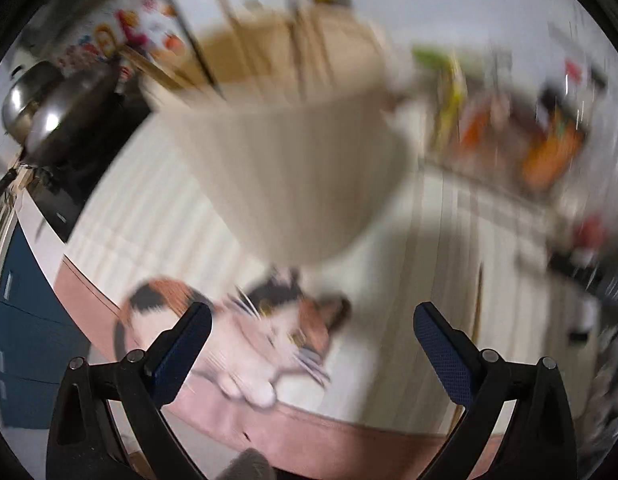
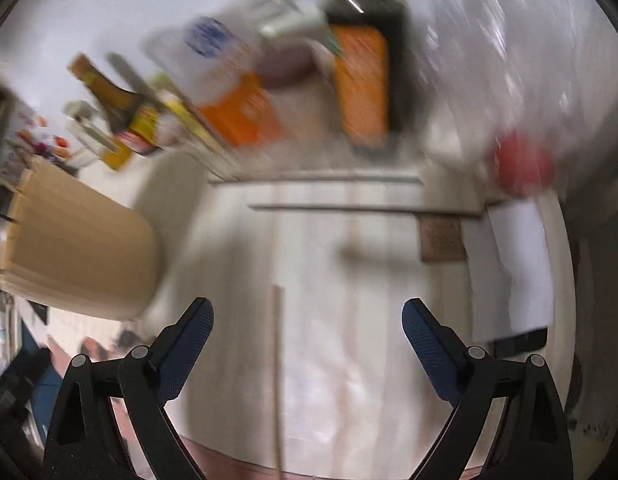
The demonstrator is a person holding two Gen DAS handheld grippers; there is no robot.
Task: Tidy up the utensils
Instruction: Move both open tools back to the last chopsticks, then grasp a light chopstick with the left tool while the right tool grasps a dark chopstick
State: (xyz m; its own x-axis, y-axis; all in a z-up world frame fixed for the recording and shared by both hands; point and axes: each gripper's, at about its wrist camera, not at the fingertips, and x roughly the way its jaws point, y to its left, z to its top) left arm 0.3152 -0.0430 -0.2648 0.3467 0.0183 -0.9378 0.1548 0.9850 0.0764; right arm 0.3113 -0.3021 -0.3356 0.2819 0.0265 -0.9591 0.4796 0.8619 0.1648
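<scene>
Both claws gape empty — left claw (image 1: 313, 314), right claw (image 2: 307, 310).

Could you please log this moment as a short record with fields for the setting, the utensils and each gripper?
setting: white mat with cat print on a counter
holder: beige utensil holder, sticks standing in it
loose utensil: wooden chopstick lying on the mat
left gripper: open, empty
right gripper: open, empty, above the chopstick
image quality: blurred
</scene>
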